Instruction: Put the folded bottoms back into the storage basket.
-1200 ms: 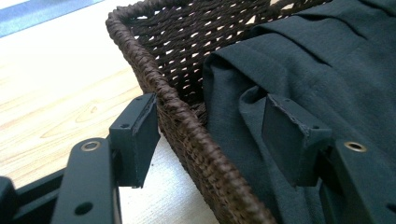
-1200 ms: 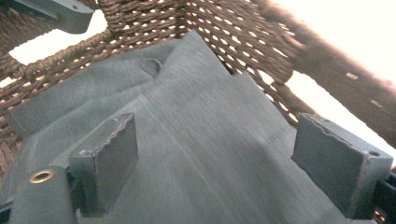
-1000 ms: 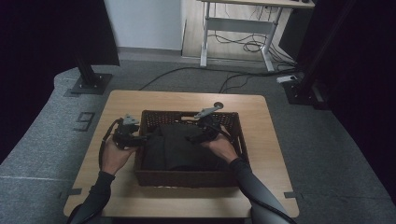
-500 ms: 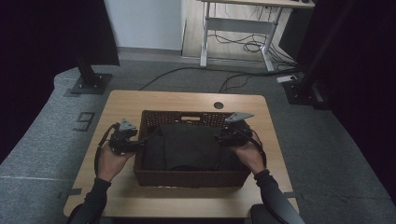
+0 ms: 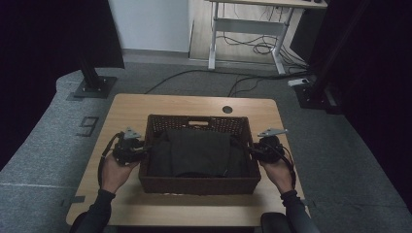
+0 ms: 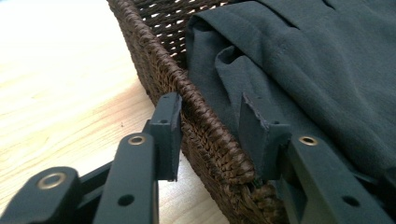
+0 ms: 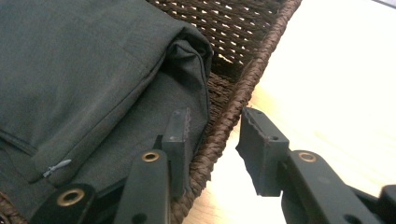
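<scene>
— Are you seeing anything readable anywhere?
— One mark is showing: a "9" (image 5: pixel 88 126), sitting in dark outline on the grey floor mat (image 5: pixel 43 145) just left of the wooden table (image 5: pixel 131 104).
— Is anything standing on the woven basket (image 5: pixel 199 184) or the dark cloth (image 5: pixel 197 150) inside it?
— No lettering is showing on either, in the high view or the two gripper views.
— And the grippers themselves?
— Nothing readable is appearing on them.
</scene>
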